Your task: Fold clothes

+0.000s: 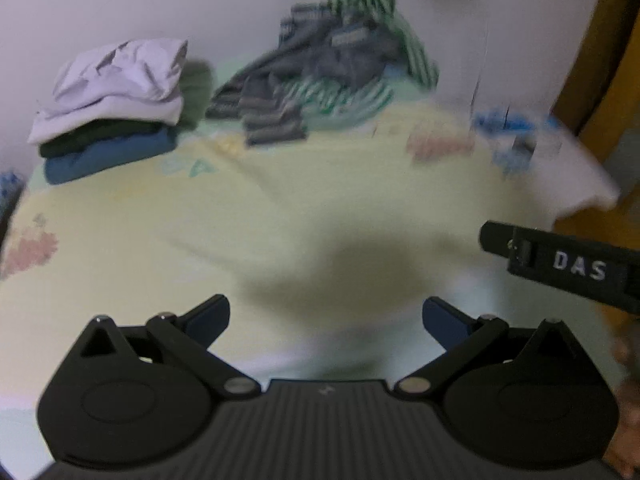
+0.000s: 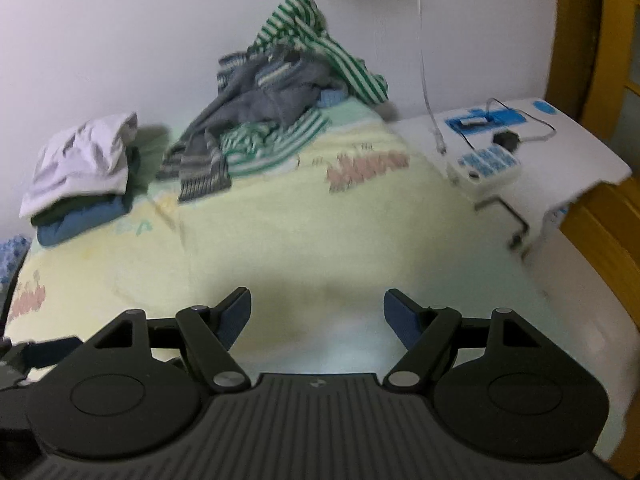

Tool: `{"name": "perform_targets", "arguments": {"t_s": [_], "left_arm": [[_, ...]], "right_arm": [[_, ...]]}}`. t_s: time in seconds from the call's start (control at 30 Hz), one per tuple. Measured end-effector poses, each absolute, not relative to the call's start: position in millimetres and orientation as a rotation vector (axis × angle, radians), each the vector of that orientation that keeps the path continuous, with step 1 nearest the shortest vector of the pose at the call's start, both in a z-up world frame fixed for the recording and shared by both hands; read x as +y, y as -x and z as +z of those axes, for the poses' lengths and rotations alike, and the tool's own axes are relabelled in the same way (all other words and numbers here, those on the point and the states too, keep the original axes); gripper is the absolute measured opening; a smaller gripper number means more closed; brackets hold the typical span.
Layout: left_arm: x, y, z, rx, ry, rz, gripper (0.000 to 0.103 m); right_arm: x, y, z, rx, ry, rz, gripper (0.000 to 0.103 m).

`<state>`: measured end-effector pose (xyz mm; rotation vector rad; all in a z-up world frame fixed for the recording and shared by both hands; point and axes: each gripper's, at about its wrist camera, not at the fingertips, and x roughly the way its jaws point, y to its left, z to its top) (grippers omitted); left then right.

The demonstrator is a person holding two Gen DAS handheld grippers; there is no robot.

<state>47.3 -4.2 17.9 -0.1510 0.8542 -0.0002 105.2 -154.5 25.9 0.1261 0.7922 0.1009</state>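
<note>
A loose heap of unfolded clothes [image 1: 320, 64], grey-striped and green-and-white striped, lies at the back of the bed against the wall; it also shows in the right wrist view [image 2: 276, 120]. A stack of folded clothes [image 1: 108, 112], white on dark green on blue, sits at the back left, and shows in the right wrist view [image 2: 80, 184]. My left gripper [image 1: 326, 320] is open and empty above the pale yellow bed cover [image 1: 280, 208]. My right gripper [image 2: 318, 316] is open and empty over the same cover [image 2: 304, 232]. Part of the right gripper [image 1: 560, 264] shows in the left wrist view.
A white side table [image 2: 580, 152] with a blue-and-white device [image 2: 488, 164] and cables stands at the right of the bed. A white wall [image 2: 120, 40] runs behind. Yellow wooden furniture [image 2: 600, 60] stands at the far right.
</note>
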Motion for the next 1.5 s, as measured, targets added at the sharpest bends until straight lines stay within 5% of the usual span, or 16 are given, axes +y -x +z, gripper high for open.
{"name": "perform_targets", "arguments": {"t_s": [0.47,0.7,0.87,1.2,1.23,1.37,1.5], "left_arm": [[-8,-215,86,0.948,-0.198,0.143,0.102],[32,-261,51,1.016,-0.062,0.245,0.102],[37,-258,14,1.049,-0.013,0.269,0.102],[53,-210,-23,1.057,0.101,0.260,0.102],[54,-204,-26,1.052,0.110,0.269,0.102],[60,-181,-40,1.037,0.163,0.308,0.102],[65,-169,-56,1.050,0.237,0.341,0.102]], "right_arm": [[-201,-282,81,0.729,0.095,0.372,0.075],[-165,-363,50,0.675,0.163,0.364,0.073],[-118,-414,10,0.613,0.155,0.315,0.081],[-64,-487,-69,0.686,0.189,0.113,0.079],[-73,-492,-75,0.710,0.155,0.111,0.077],[-119,-504,-78,0.773,-0.136,0.217,0.020],[-139,-485,-54,0.715,-0.155,0.309,0.014]]}}
